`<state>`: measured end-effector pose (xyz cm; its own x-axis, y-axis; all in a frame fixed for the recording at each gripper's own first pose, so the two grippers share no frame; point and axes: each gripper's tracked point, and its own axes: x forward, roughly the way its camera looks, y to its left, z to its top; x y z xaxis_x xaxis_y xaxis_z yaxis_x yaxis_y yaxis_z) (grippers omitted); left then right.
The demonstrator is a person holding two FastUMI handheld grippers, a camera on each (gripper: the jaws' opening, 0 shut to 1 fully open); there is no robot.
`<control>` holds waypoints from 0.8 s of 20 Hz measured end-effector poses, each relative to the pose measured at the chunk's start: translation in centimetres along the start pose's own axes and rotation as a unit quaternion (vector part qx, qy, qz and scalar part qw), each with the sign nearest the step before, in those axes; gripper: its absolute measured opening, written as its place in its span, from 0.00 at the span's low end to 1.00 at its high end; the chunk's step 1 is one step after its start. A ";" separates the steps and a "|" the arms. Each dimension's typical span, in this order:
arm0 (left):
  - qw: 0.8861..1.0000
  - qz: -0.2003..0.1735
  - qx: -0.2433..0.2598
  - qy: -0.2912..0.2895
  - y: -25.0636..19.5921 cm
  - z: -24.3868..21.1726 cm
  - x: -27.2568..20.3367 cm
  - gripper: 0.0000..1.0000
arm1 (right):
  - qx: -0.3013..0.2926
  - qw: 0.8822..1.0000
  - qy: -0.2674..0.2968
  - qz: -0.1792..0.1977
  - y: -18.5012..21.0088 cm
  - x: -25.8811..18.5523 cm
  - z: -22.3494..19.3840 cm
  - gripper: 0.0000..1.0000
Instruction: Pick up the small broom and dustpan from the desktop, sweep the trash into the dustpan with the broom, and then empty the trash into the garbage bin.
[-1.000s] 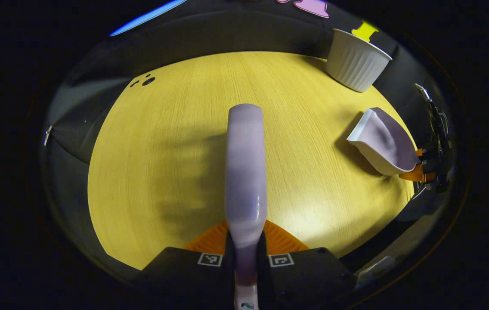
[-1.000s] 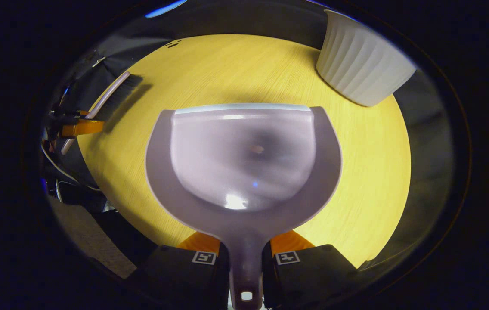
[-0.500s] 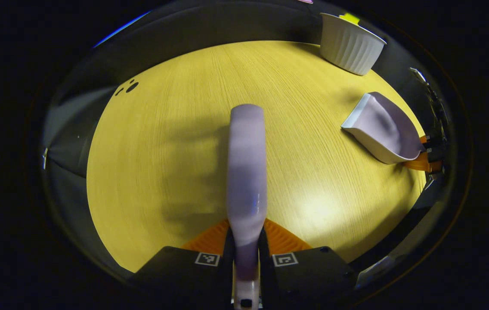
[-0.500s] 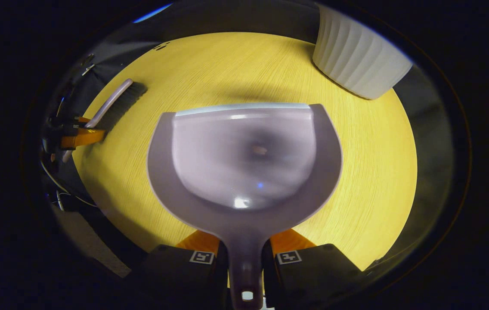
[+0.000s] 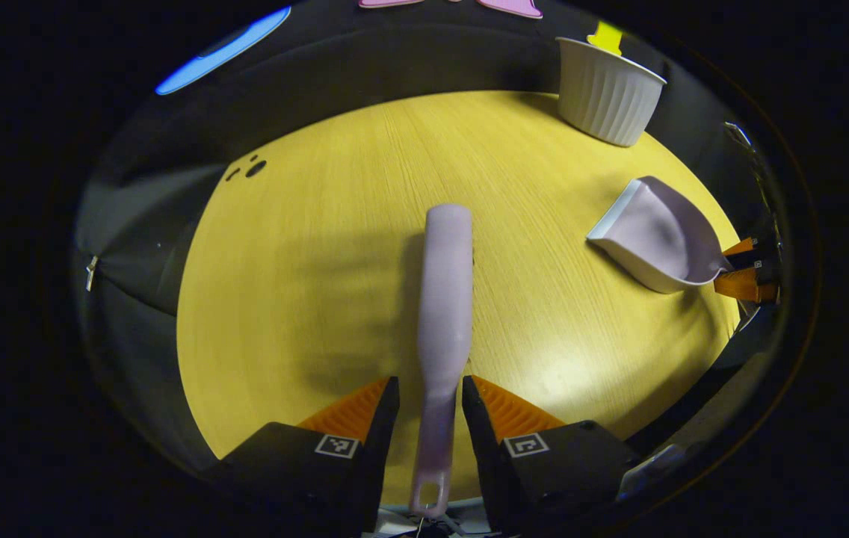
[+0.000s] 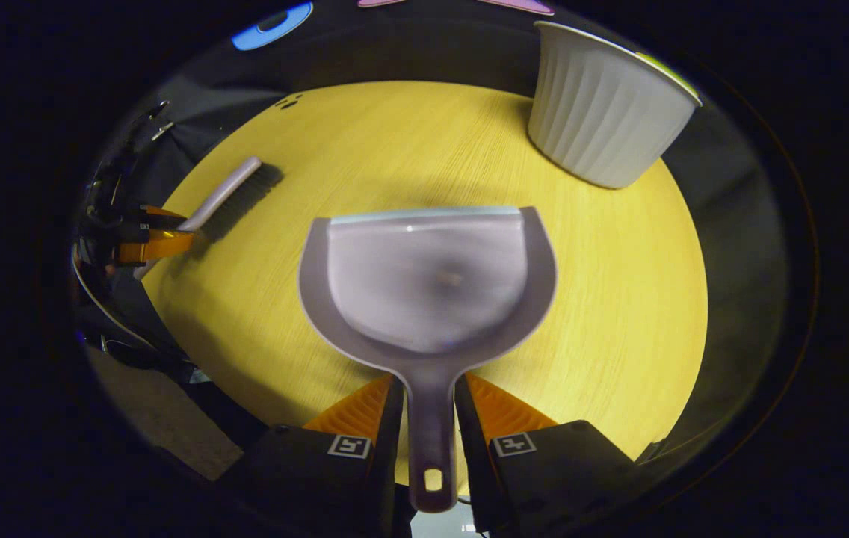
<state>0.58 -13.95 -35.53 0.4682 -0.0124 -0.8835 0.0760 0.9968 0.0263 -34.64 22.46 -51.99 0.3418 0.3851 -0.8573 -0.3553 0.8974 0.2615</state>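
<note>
The left tool [image 5: 428,407] stood spread, its fingers either side of the broom [image 5: 443,299] handle with gaps; the broom lay mid-bench [image 5: 305,224]. Rightward, the right tool [image 6: 428,407] bracketed the dustpan [image 6: 428,284] handle, seemingly loosened, though contact was unclear. The white garbage bin [image 6: 604,119] sat at the bench's far right edge.

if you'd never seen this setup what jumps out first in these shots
The pale lilac dustpan catches the eye first, lying on the round yellow table with its handle between the right gripper's fingers. Next is the matching broom, stretched along the table's middle between the left gripper's fingers. A white ribbed garbage bin stands at the table's far right edge.
</note>
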 end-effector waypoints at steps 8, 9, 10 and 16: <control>0.975 -0.001 -0.024 -0.223 -1.3 11.4 -12.1 0.56 | -0.007 0.982 -0.187 -0.033 -0.5 -11.0 9.0 0.45; 0.968 -0.002 -0.038 -0.247 -1.5 13.2 -13.6 0.56 | -0.015 0.976 -0.215 -0.041 -0.5 -12.8 10.6 0.45; 0.961 -0.002 -0.052 -0.271 -1.4 14.9 -15.2 0.56 | -0.020 0.968 -0.245 -0.047 -0.5 -14.5 12.3 0.45; 0.913 -0.002 -0.090 -0.398 -0.8 21.9 -24.8 0.55 | -0.042 0.918 -0.390 -0.055 0.8 -24.3 20.0 0.47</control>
<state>8.20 -16.20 -3.36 0.9653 0.0020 -0.2610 -0.0337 0.9926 -0.1170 -25.79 18.10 -22.05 0.8867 0.3606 -0.2895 -0.3371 0.9326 0.1292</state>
